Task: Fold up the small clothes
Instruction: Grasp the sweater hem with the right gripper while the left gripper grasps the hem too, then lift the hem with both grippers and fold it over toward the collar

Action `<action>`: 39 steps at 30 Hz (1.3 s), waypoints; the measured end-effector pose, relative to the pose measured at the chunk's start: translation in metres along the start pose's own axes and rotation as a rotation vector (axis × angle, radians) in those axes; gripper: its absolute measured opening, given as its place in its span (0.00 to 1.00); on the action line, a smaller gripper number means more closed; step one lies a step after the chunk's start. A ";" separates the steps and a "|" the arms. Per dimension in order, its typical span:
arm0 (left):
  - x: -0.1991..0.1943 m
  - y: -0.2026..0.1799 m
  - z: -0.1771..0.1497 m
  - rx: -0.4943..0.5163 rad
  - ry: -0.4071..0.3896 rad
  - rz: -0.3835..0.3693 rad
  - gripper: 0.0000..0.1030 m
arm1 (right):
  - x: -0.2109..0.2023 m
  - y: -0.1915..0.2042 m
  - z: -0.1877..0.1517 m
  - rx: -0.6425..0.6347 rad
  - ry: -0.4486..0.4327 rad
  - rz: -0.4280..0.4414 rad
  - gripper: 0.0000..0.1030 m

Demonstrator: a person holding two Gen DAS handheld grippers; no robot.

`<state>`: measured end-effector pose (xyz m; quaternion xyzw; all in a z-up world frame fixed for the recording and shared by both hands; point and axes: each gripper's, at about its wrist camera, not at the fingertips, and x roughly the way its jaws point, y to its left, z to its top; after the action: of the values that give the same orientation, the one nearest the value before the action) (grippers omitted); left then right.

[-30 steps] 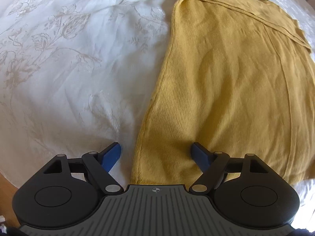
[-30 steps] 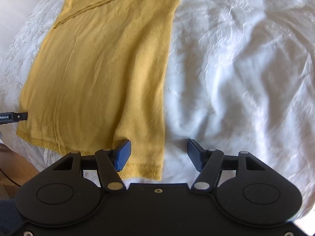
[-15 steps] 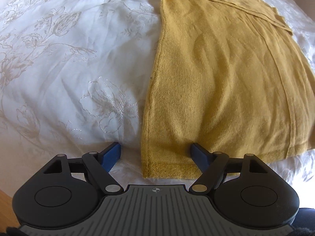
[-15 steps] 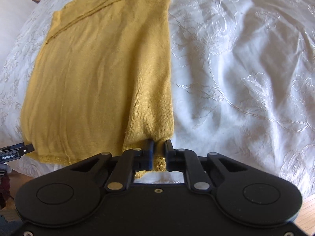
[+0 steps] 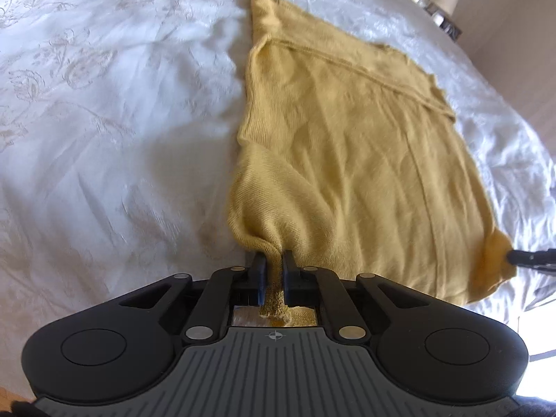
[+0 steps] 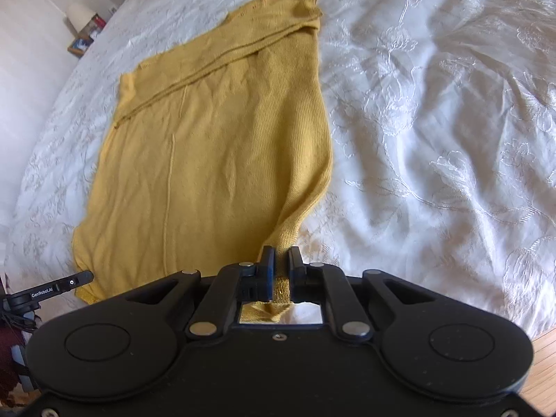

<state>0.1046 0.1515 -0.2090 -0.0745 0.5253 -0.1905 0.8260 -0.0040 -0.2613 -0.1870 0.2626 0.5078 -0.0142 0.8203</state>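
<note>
A mustard yellow knit garment (image 5: 365, 160) lies on a white embroidered bedspread (image 5: 104, 139), its sleeves folded in across the far end. My left gripper (image 5: 272, 260) is shut on the near left hem corner, which is lifted off the bed. My right gripper (image 6: 280, 257) is shut on the near right hem corner of the garment (image 6: 215, 160), also lifted. The right gripper's fingers show at the right edge of the left wrist view (image 5: 531, 255). The left gripper's fingers show at the left edge of the right wrist view (image 6: 52, 288).
The white bedspread (image 6: 434, 121) spreads wide on both sides of the garment. A bedside table with a lamp (image 6: 83, 31) stands beyond the bed's far corner. Wooden floor (image 6: 542, 375) shows past the near edge of the bed.
My left gripper has closed on the left hem corner. Both grippers have risen and drawn back, lifting the near hem off the bed. The right gripper shut half a second earlier.
</note>
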 end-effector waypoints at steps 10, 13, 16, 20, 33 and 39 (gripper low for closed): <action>-0.024 -0.008 0.035 -0.038 -0.105 -0.053 0.07 | -0.017 -0.008 0.010 0.093 -0.073 0.032 0.09; -0.019 -0.010 0.040 -0.031 -0.089 -0.038 0.07 | -0.017 -0.011 0.018 0.105 -0.087 0.043 0.09; -0.013 -0.010 0.038 -0.026 -0.063 -0.009 0.07 | -0.009 -0.012 0.024 0.091 -0.045 0.027 0.10; -0.004 -0.009 0.030 -0.011 -0.022 0.027 0.07 | 0.007 -0.018 0.025 0.057 0.028 -0.020 0.19; 0.025 -0.006 0.010 -0.004 0.078 0.118 0.09 | 0.036 -0.051 0.000 0.046 0.190 -0.106 0.62; 0.034 -0.009 0.011 -0.002 0.090 0.139 0.11 | 0.048 -0.055 -0.005 0.041 0.199 -0.067 0.73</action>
<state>0.1254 0.1284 -0.2299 -0.0302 0.5659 -0.1352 0.8128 -0.0008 -0.2952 -0.2516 0.2624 0.5948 -0.0259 0.7594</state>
